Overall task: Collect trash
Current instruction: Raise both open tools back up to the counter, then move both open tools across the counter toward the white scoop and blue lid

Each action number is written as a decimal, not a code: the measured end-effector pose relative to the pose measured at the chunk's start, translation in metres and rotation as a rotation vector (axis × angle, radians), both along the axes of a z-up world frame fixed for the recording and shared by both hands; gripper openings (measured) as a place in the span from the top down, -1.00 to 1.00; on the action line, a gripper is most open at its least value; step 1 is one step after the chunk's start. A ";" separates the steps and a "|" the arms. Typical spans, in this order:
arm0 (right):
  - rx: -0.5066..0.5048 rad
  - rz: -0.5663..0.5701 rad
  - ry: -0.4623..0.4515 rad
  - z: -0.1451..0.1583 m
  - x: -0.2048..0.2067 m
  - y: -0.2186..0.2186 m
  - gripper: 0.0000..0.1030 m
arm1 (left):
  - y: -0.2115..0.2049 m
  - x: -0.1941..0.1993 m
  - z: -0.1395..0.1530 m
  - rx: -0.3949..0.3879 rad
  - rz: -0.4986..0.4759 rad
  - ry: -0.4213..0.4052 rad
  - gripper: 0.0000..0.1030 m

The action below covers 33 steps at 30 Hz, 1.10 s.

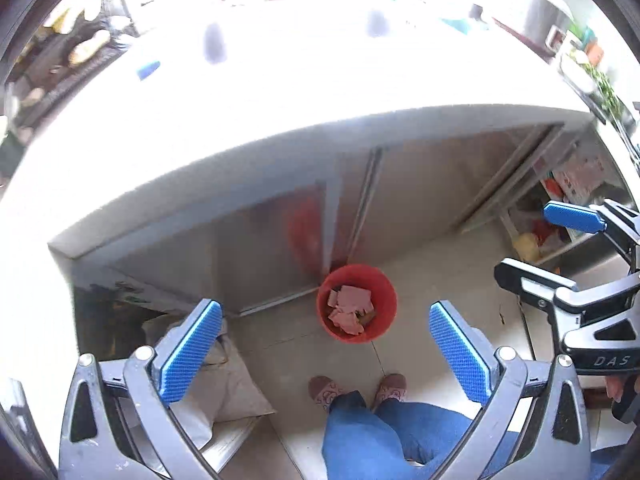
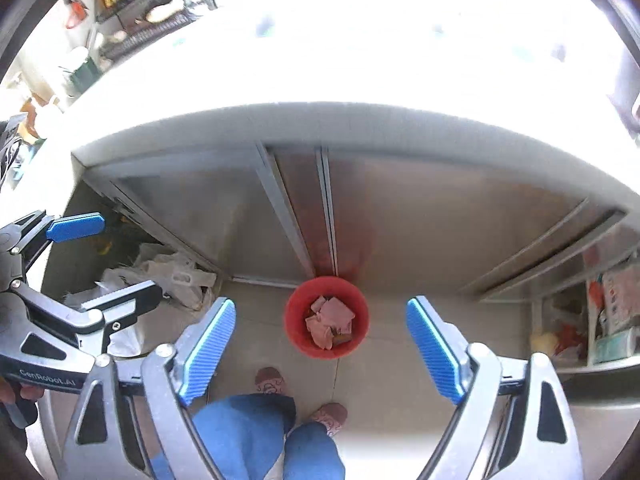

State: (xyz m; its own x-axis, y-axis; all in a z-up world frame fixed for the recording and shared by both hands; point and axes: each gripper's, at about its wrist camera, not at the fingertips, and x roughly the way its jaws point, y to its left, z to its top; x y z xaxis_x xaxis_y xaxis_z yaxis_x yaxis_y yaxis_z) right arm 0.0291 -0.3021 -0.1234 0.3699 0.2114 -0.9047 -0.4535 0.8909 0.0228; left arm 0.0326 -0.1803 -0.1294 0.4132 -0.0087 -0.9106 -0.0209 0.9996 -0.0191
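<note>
A red bucket (image 1: 386, 286) (image 2: 294, 330) stands on the tiled floor against the steel cabinet, far below both grippers. Crumpled pink paper pieces (image 1: 350, 308) (image 2: 330, 320) lie inside it. My left gripper (image 1: 325, 312) points steeply down above the bucket, open, with nothing between its blue pads (image 1: 188, 352). My right gripper (image 2: 321, 306) hangs beside it at about the same height, also open and empty. Each gripper shows at the edge of the other's view: the right gripper (image 1: 532, 244) at the right, the left gripper (image 2: 120, 256) at the left.
A bright white countertop (image 1: 280, 92) juts out over steel cabinet doors (image 2: 440, 216). A person's legs in blue jeans (image 1: 380, 428) and slippers stand just before the bucket. White bags (image 2: 172, 276) lie on the floor at the left; an open shelf with packages (image 2: 608, 320) is at the right.
</note>
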 end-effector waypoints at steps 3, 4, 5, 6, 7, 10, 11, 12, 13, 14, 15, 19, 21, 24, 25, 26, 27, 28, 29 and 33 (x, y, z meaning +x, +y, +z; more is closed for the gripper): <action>0.003 0.027 -0.042 0.023 -0.001 0.006 -0.86 | 0.006 -0.001 0.023 0.007 0.026 -0.012 -1.00; 0.000 0.034 -0.047 0.029 0.000 0.009 -0.87 | 0.007 -0.001 0.031 0.016 0.034 -0.020 -1.00; 0.002 0.043 -0.052 0.033 0.000 0.010 -0.88 | 0.010 -0.001 0.039 0.026 0.047 -0.031 -1.00; 0.006 0.056 -0.063 0.038 0.001 0.013 -0.90 | 0.014 -0.002 0.046 0.034 0.057 -0.039 -1.00; 0.006 0.068 -0.073 0.043 0.002 0.015 -0.91 | 0.016 -0.002 0.052 0.037 0.064 -0.049 -1.00; 0.007 0.094 -0.099 0.054 0.008 0.025 -0.92 | 0.027 0.002 0.069 0.045 0.090 -0.071 -1.00; 0.011 0.100 -0.102 0.055 0.012 0.028 -0.92 | 0.031 0.003 0.072 0.049 0.096 -0.078 -1.00; 0.015 0.105 -0.104 0.058 0.016 0.032 -0.92 | 0.035 0.005 0.078 0.052 0.102 -0.083 -1.00; 0.016 0.108 -0.105 0.060 0.020 0.035 -0.92 | 0.039 0.008 0.084 0.056 0.110 -0.088 -1.00; 0.019 0.114 -0.107 0.062 0.025 0.038 -0.92 | 0.044 0.010 0.086 0.059 0.119 -0.090 -1.00; 0.021 0.120 -0.110 0.069 0.026 0.041 -0.92 | 0.049 0.014 0.091 0.061 0.125 -0.091 -1.00; 0.027 0.150 -0.125 0.079 0.050 0.060 -0.92 | 0.071 0.036 0.105 0.070 0.133 -0.104 -1.00; 0.031 0.157 -0.133 0.084 0.065 0.068 -0.92 | 0.085 0.051 0.107 0.072 0.136 -0.109 -1.00; 0.049 0.153 -0.123 0.084 0.089 0.089 -0.92 | 0.109 0.075 0.109 0.069 0.136 -0.112 -1.00; 0.047 0.153 -0.114 0.083 0.098 0.098 -0.92 | 0.117 0.083 0.108 0.068 0.138 -0.107 -1.00; 0.046 0.152 -0.107 0.083 0.106 0.106 -0.92 | 0.126 0.091 0.109 0.068 0.142 -0.104 -1.00; 0.048 0.151 -0.100 0.082 0.113 0.114 -0.92 | 0.138 0.099 0.110 0.066 0.145 -0.101 -1.00; 0.046 0.154 -0.094 0.082 0.122 0.124 -0.92 | 0.150 0.106 0.111 0.060 0.149 -0.100 -1.00; 0.042 0.159 -0.093 0.083 0.130 0.133 -0.92 | 0.162 0.114 0.111 0.052 0.156 -0.096 -1.00; 0.041 0.166 -0.084 0.086 0.163 0.171 -0.92 | 0.209 0.143 0.111 0.042 0.179 -0.079 -1.00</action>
